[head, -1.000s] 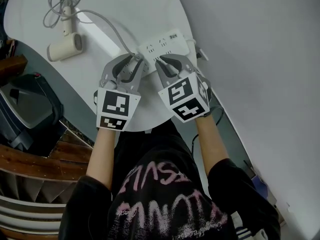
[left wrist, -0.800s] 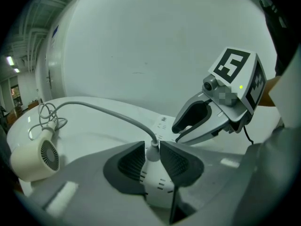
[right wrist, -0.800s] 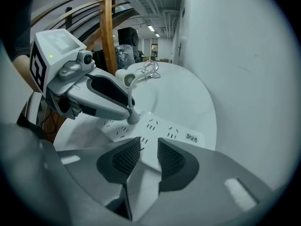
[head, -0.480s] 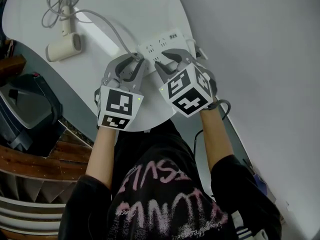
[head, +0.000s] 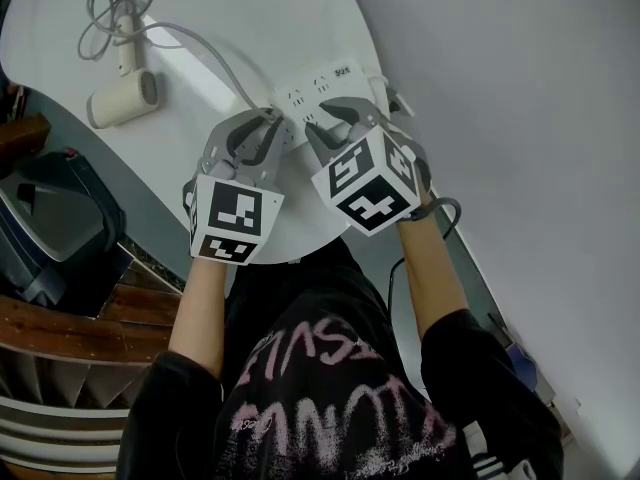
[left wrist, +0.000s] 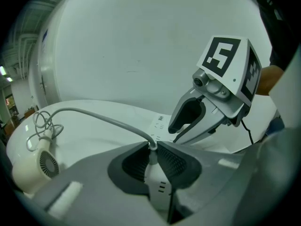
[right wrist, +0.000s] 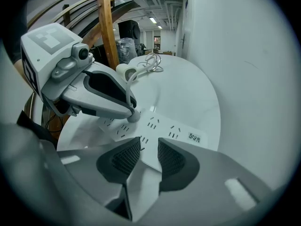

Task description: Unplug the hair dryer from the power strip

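We pinch the plug (left wrist: 157, 187) in our left gripper (left wrist: 151, 146) fingers at the power strip (right wrist: 162, 126). Right gripper (right wrist: 149, 147) fingers just spread, empty, above it. Hair dryer (head: 122, 98) lies well apart on the table (head: 270, 28).

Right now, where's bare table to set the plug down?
Bare: the white table beyond the grey cord, between the cream hair dryer and the wall; also the near strip between dryer and left gripper. Crowded: the white power strip, where the left gripper grips the white plug and the right gripper, just opened, hangs empty.
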